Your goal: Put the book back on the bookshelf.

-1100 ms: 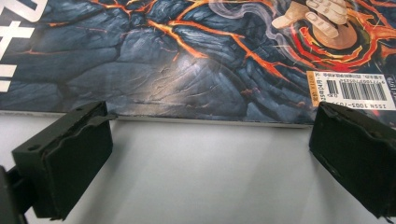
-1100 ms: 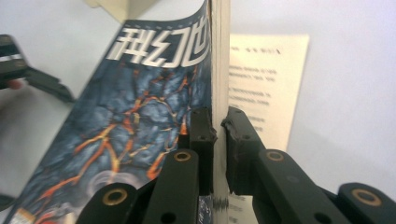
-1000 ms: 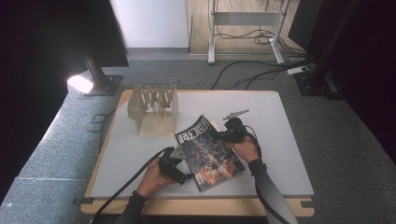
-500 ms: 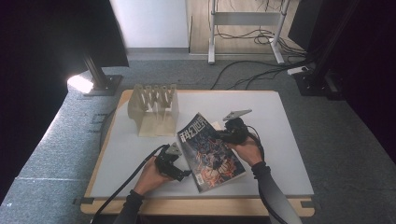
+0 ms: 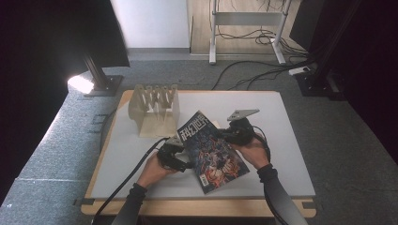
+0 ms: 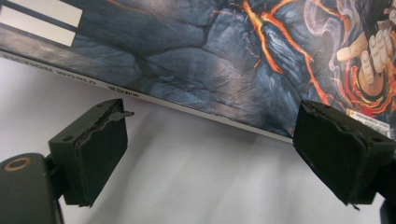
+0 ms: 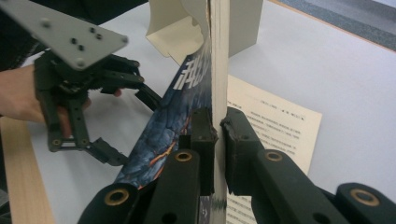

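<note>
clearly tilted: magazine (image 5: 213, 152), raised off the bench (image 5: 291, 154), edge clamped in right tool (image 7: 218, 140). left tool (image 6: 210, 154) spread apart just under its lower edge, touching nothing. thin one-sided grip; likely to sag, slip, crease pages over loose sheet (image 7: 275, 126) beneath.

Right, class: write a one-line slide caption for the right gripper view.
Right gripper clamps the magazine on edge; open left gripper waits beside it.

Grey carpet (image 5: 56, 154), glaring floor lamp (image 5: 80, 84)
</note>
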